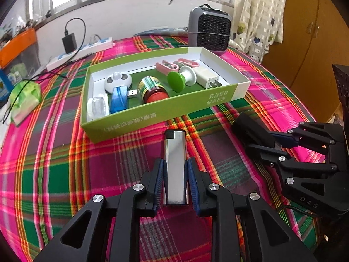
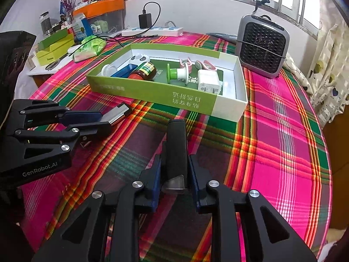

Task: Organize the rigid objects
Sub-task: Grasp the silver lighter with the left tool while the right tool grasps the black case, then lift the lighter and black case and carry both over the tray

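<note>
- Box (image 1: pixel 165 111) on the plaid cloth (image 1: pixel 54 163) already holds a jar (image 1: pixel 150 87), plug (image 1: pixel 207 78), clips and other small things.
- Left gripper (image 1: pixel 175 172) is clenched on a silver lighter (image 1: pixel 174 159), just near of the box.
- Right gripper (image 2: pixel 174 170) grips a black block (image 2: pixel 176 146), right of the lighter.
- Both items are left to go in.

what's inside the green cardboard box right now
Green-and-white cardboard box holds a white charger, red-lidded jar, blue USB stick, green-topped spool, pink clips. Its floor beneath them is hidden.
</note>
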### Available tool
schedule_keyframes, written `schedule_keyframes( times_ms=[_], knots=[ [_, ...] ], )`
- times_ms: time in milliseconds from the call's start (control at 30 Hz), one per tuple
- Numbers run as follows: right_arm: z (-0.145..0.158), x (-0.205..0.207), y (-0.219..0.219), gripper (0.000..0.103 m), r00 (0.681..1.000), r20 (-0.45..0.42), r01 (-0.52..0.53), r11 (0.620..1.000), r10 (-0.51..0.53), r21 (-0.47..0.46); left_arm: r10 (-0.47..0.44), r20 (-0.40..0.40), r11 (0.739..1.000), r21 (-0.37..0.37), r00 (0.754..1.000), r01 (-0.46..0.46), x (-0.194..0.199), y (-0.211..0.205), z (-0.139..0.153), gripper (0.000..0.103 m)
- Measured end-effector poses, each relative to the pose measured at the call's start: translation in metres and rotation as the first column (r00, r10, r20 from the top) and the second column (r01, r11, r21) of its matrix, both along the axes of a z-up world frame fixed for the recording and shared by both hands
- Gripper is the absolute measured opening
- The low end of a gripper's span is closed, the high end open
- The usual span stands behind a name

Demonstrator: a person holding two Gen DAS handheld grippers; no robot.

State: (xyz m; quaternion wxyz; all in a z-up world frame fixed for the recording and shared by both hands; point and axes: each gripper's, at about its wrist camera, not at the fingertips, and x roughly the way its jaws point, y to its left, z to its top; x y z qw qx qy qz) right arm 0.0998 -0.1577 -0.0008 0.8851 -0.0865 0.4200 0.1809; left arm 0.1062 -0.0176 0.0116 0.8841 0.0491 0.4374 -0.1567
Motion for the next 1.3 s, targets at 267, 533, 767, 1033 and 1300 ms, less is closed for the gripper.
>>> schedule_keyframes(
  times_ms=[267, 533, 767, 1033, 1300],
  knots=[
    [0.001, -0.010, 0.002, 0.025, 1.000, 0.005, 0.013, 1.000, -0.013, 0.014, 0.045, 0.007, 0.999, -0.029, 0.999, -0.044, -0.008, 0.008, 0.003, 0.022],
    [0.009, -0.014, 0.003, 0.025, 0.999, 0.028, 0.029, 0.999, -0.030, 0.034, 0.057, 0.039, 0.997, -0.046, 0.998, -0.055, -0.015, 0.010, 0.013, 0.022],
    [0.015, -0.015, 0.004, 0.025, 0.998, 0.044, 0.039, 0.998, -0.041, 0.046, 0.069, 0.068, 0.996, -0.059, 0.995, -0.065, -0.016, 0.012, 0.025, 0.022],
    [0.024, -0.010, 0.004, 0.025, 0.996, 0.064, 0.052, 0.997, -0.056, 0.060, 0.086, 0.102, 0.994, -0.070, 0.991, -0.079, -0.011, 0.015, 0.037, 0.022],
    [0.031, -0.001, 0.004, 0.025, 0.995, 0.077, 0.058, 0.996, -0.063, 0.065, 0.088, 0.115, 0.994, -0.076, 0.989, -0.080, -0.002, 0.016, 0.044, 0.022]
  ],
)
